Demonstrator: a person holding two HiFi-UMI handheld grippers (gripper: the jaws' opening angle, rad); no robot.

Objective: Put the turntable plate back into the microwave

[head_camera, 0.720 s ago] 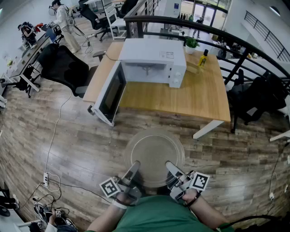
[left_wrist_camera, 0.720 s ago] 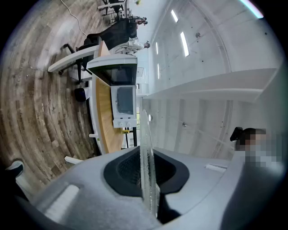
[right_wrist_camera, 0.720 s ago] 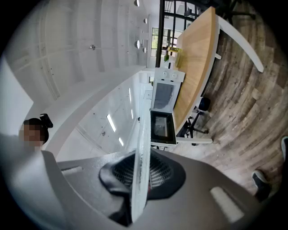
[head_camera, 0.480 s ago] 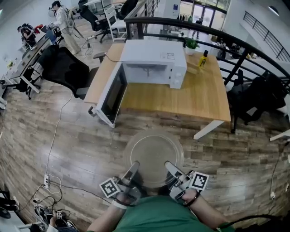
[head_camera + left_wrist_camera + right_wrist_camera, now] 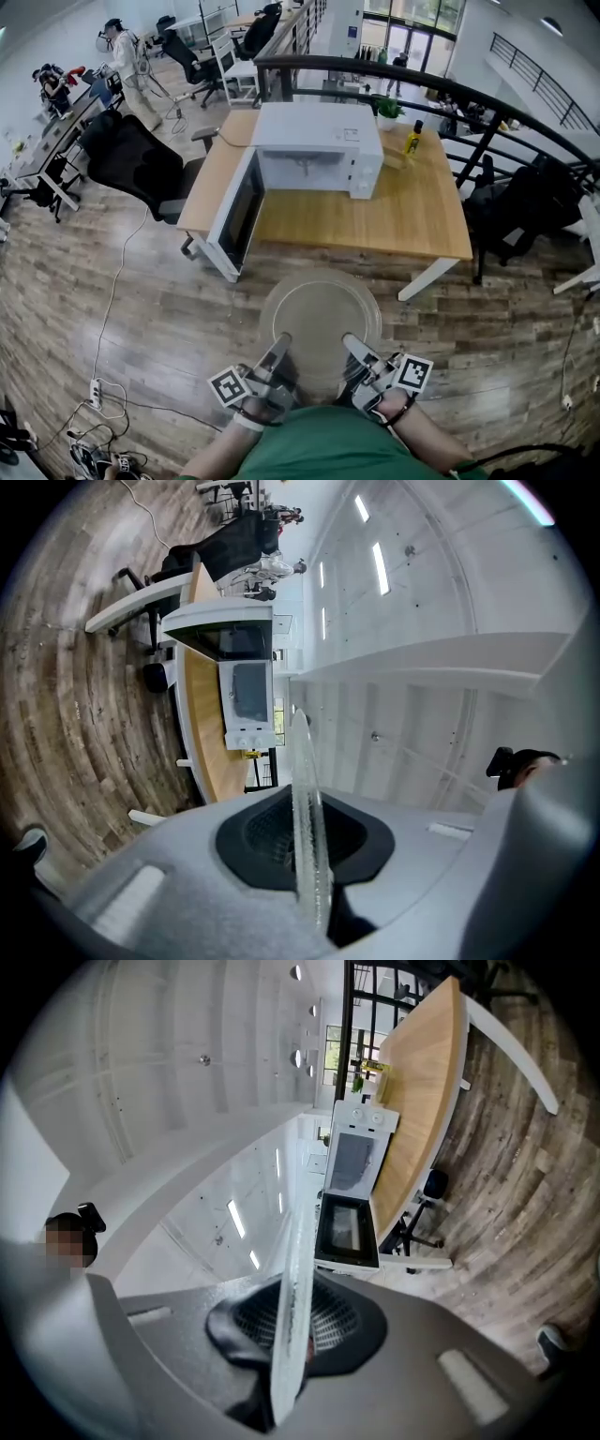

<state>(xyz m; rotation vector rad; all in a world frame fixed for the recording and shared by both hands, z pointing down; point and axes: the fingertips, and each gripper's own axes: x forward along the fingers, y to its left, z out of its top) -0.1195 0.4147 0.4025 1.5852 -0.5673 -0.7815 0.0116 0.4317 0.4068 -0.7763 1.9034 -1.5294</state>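
I hold the round clear glass turntable plate [image 5: 319, 323] level in front of me, over the wood floor. My left gripper [image 5: 279, 342] is shut on its near left rim and my right gripper [image 5: 349, 344] is shut on its near right rim. In the left gripper view the turntable plate [image 5: 306, 836] shows edge-on between the dark pads, and the right gripper view shows the plate [image 5: 292, 1326] the same way. The white microwave [image 5: 317, 148] stands on the wooden table [image 5: 412, 211] ahead, its door [image 5: 234, 214] swung open to the left.
A black office chair [image 5: 136, 159] stands left of the table. A yellow bottle [image 5: 412, 141] and a potted plant [image 5: 387, 112] sit on the table's far right. A dark railing [image 5: 469, 98] curves behind. Cables and a power strip [image 5: 97, 392] lie on the floor at left.
The table and microwave have shifted slightly lower and closer in the head view. Both grippers keep their hold on the plate in the same place.
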